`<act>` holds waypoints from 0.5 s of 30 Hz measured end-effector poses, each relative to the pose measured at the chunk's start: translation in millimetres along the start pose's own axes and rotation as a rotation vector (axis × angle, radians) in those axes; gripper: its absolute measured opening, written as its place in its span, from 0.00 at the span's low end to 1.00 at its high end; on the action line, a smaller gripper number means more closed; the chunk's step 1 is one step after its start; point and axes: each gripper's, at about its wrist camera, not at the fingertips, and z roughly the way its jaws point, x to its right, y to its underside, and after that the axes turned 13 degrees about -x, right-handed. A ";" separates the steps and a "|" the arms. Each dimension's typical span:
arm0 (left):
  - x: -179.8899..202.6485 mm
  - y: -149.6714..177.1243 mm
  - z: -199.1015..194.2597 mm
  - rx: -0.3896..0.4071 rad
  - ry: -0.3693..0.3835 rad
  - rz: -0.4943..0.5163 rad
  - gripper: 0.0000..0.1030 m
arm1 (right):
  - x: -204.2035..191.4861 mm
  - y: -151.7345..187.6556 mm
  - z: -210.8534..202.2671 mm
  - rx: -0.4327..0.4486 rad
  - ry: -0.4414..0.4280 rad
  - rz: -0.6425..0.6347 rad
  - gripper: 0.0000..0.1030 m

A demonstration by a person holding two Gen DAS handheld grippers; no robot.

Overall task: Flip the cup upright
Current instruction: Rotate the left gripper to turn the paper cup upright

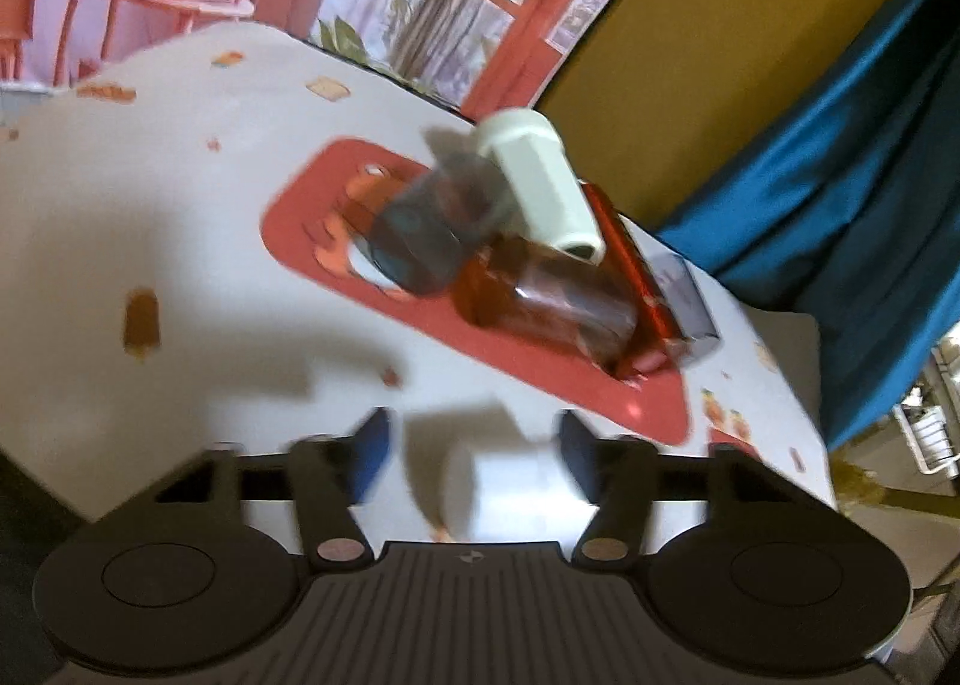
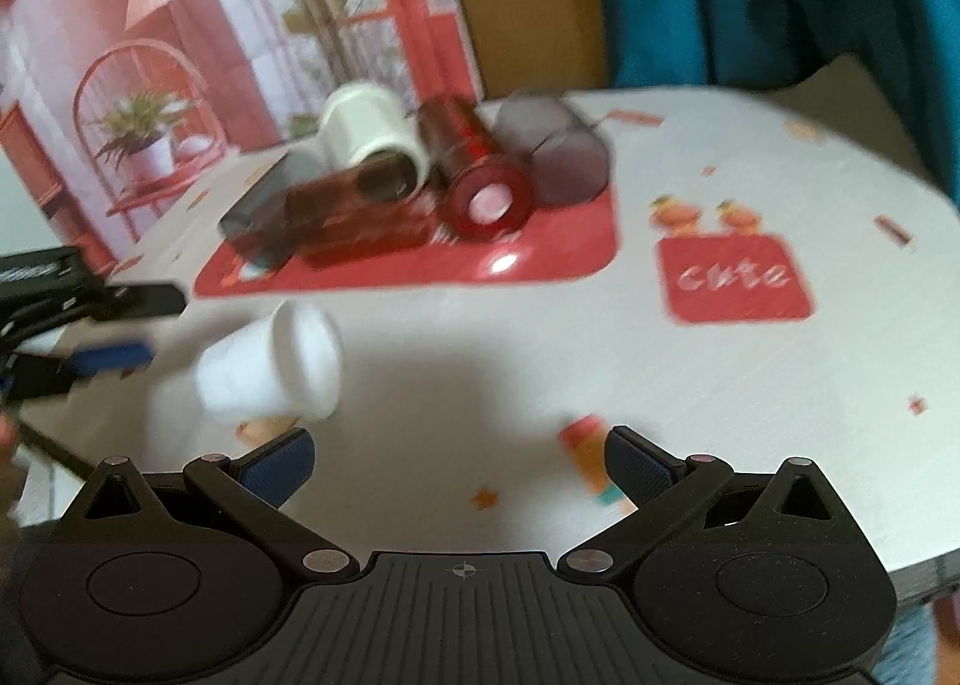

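A white cup (image 2: 270, 367) lies tilted on its side on the white table, blurred by motion. In the left wrist view the same cup (image 1: 480, 481) shows as a white blur between my fingers. My left gripper (image 1: 474, 463) is open with the cup in the gap, touching neither pad that I can see. It also appears from the side at the left edge of the right wrist view, where the left gripper (image 2: 120, 325) is open beside the cup. My right gripper (image 2: 459, 466) is open and empty, just right of the cup.
A red mat (image 2: 570, 253) at the back carries several cups lying on their sides: a white one (image 2: 372, 138), a red one (image 2: 480, 175), a brown one (image 2: 354, 223) and a grey one (image 2: 552, 150). A red "cute" sticker (image 2: 738, 280) marks the table at right.
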 end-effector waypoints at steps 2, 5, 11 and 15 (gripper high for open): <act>-6.3 -11.5 10.8 -0.004 -0.002 -0.006 0.34 | -7.9 -1.8 8.1 -0.049 -0.035 -0.002 0.98; -12.0 -20.4 28.2 -0.037 -0.008 -0.018 0.29 | -19.8 -4.3 19.4 -0.116 -0.077 -0.011 0.91; -15.5 -20.0 40.2 -0.087 0.014 0.006 0.29 | -36.9 -8.7 26.4 -0.153 -0.080 -0.038 0.86; -28.3 -18.9 31.6 -0.071 0.031 -0.027 0.29 | -42.3 -19.0 27.5 -0.182 -0.171 0.003 0.86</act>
